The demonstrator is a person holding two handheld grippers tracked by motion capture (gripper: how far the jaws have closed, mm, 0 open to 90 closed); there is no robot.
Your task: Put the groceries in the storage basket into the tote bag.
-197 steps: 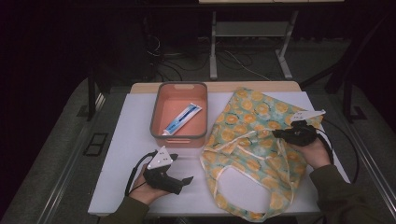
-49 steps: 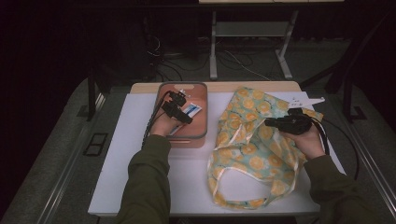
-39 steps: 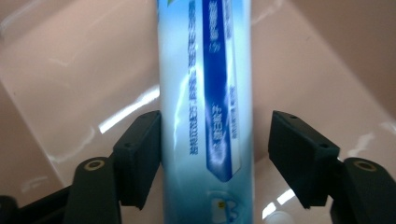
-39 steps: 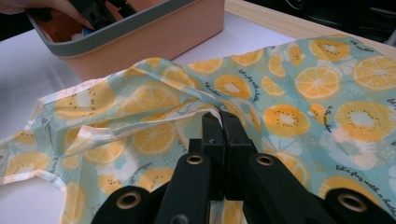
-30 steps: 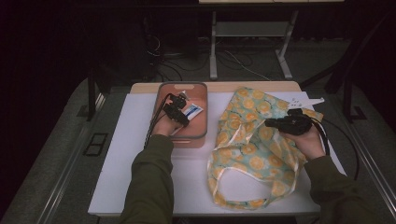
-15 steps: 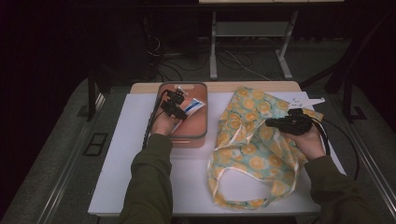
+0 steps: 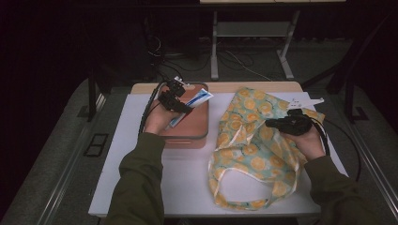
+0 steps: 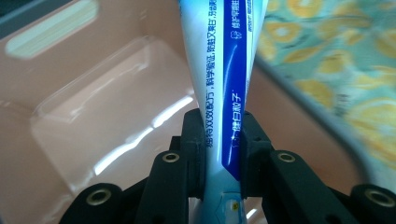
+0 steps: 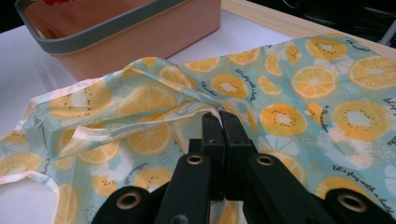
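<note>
A white and blue toothpaste tube [image 7: 196, 100] [image 8: 224, 70] hangs above the pink bin [image 7: 187, 140] [image 8: 93, 93]. My left gripper [image 7: 180, 107] [image 8: 219, 126] is shut on its lower part; the jaws have just been closing, with the tube between them. A teal bag with an orange-slice print [image 7: 253, 140] [image 9: 303, 79] lies flat to the right of the bin. My right gripper [image 7: 271, 123] [image 9: 219, 119] is shut on a raised fold at the bag's rim, near its opening.
The bin's side [image 9: 140, 42] stands just left of the bag. Both lie on a white table top [image 7: 117, 164] with a wooden strip along the far edge. A small paper slip [image 7: 307, 101] lies at the back right. Cables trail from both grippers.
My left gripper closed on the toothpaste tube in the bin and has lifted it up out of it. The right gripper has kept still on the bag.
</note>
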